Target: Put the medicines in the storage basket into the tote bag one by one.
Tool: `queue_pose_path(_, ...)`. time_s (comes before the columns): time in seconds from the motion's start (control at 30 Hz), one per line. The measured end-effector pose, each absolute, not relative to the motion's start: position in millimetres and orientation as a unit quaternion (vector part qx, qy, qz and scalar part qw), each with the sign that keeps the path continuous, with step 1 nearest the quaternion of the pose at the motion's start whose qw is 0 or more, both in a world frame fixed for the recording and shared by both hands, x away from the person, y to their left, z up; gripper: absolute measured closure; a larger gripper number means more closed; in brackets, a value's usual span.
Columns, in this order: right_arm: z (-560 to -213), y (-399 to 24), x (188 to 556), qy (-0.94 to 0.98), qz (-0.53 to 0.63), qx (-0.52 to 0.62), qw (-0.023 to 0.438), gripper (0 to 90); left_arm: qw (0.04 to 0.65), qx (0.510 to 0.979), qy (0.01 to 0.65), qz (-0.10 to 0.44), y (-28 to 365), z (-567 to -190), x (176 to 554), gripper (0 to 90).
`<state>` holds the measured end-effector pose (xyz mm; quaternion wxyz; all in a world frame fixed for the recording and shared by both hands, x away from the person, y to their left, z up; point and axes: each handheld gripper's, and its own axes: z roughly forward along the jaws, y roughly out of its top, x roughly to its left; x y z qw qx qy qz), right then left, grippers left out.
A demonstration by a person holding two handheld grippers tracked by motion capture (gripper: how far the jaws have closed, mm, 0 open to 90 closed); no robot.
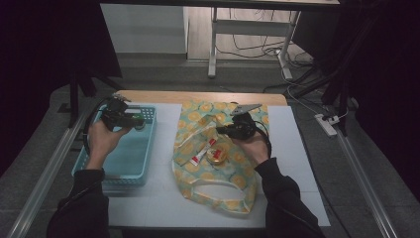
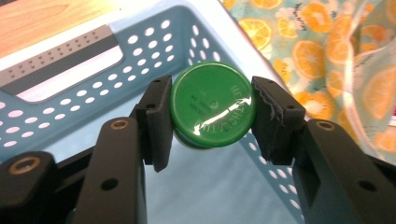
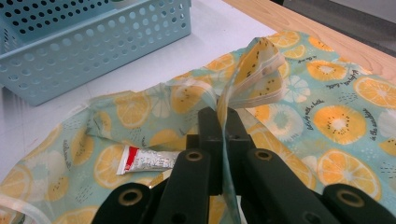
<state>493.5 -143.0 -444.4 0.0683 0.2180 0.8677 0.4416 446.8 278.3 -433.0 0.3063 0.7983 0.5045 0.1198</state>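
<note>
— What does the left claw (image 2: pixel 212 114) hold?
— A green-lidded jar (image 2: pixel 212 105), clamped between its pads above the blue basket (image 2: pixel 154 42), whose perforated wall lies just beyond the jaws.
— And the right claw (image 3: pixel 223 121)?
— Closed on a fold of the orange-print bag (image 3: pixel 327 116); a red-and-white tube (image 3: pixel 144 161) lies inside the bag, just left of the jaws.

Glossy green plastic lid (image 2: pixel 212 105), smooth, catching glare. Matt blue plastic basket (image 2: pixel 154 42), perforated walls. Thin printed bag (image 3: pixel 327 121), orange-slice pattern, faintly shiny, creased. Matt black tool pads (image 2: pixel 275 116), ridged. Bare wood along far tabletop (image 1: pixel 198 96) edge; smooth white matt sheet (image 1: pixel 297 148) elsewhere.
</note>
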Motion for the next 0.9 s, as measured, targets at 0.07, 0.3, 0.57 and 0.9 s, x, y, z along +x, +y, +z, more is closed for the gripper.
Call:
queue_pose_path(0.07,-444.3,-143.1,493.5,0.867,0.443,0.218,0.068,90.0,0.309,0.801,0.498,0.123,276.7,-429.1,444.0,52.2)
queue_pose_path(0.3,-443.6,-142.3,492.7,0.867,0.444,0.216,0.068,90.0,0.325,0.803,0.483,0.125,270.5,-417.5,432.7,52.2)
queue_pose_path(0.57,-444.0,-141.5,492.2,0.867,0.443,0.216,0.068,90.0,0.345,0.811,0.457,0.119,256.5,-412.2,419.1,52.2)
queue_pose_path(0.9,-445.3,-140.6,492.2,0.867,0.443,0.216,0.068,90.0,0.357,0.830,0.414,0.113,225.1,-403.6,410.1,52.2)
